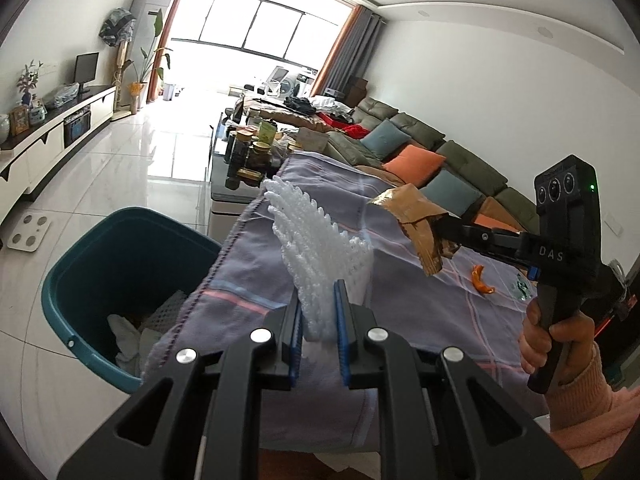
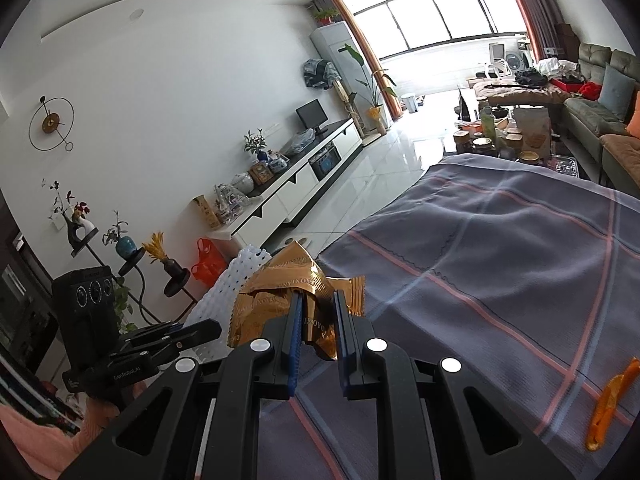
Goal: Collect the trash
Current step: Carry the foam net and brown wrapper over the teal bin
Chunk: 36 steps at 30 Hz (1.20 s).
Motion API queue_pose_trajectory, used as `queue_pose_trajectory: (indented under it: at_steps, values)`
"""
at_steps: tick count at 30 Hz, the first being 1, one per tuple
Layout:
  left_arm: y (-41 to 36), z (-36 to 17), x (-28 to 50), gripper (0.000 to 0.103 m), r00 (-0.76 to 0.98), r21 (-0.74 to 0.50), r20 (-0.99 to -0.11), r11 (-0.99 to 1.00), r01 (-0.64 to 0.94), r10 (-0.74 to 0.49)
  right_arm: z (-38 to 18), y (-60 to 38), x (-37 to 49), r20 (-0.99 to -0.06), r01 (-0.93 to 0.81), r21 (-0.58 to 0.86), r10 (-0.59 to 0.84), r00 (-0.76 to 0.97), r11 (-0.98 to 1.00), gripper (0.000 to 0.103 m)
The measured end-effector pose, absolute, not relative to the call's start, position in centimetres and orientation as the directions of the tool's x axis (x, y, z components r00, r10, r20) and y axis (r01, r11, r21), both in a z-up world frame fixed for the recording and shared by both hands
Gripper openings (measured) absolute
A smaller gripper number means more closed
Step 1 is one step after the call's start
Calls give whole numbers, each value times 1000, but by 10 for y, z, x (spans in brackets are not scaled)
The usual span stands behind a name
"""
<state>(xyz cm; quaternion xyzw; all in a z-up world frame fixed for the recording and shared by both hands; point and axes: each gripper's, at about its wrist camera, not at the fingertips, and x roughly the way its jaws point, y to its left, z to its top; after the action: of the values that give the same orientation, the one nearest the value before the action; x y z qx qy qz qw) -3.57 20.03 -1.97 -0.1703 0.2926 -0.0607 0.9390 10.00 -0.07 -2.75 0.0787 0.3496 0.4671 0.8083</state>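
Note:
My left gripper (image 1: 319,300) is shut on a white foam fruit net (image 1: 316,240), held above the purple plaid cloth (image 1: 400,312) near its left edge. A teal bin (image 1: 120,248) stands on the floor just left of the cloth, with white trash inside. My right gripper (image 2: 316,308) is shut on a crumpled gold wrapper (image 2: 280,284); it also shows in the left wrist view (image 1: 420,220), held over the cloth. An orange peel (image 1: 480,278) lies on the cloth, also in the right wrist view (image 2: 612,404). The foam net shows left of the wrapper (image 2: 236,280).
A clear crumpled scrap (image 1: 520,286) lies by the peel. A low table with jars (image 1: 252,148) stands beyond the cloth, a green sofa with cushions (image 1: 420,148) to the right, a white TV cabinet (image 2: 304,176) along the wall. A white scale (image 1: 30,232) lies on the floor.

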Motion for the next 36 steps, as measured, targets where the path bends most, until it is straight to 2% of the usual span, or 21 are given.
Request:
queue_pose_trajectory:
  at_steps: [36]
  values:
    - [264,-18,-53,16,846,-342,-531,925,-165,-45,-30,69,103,-517,-762,443,829,213,472,15]
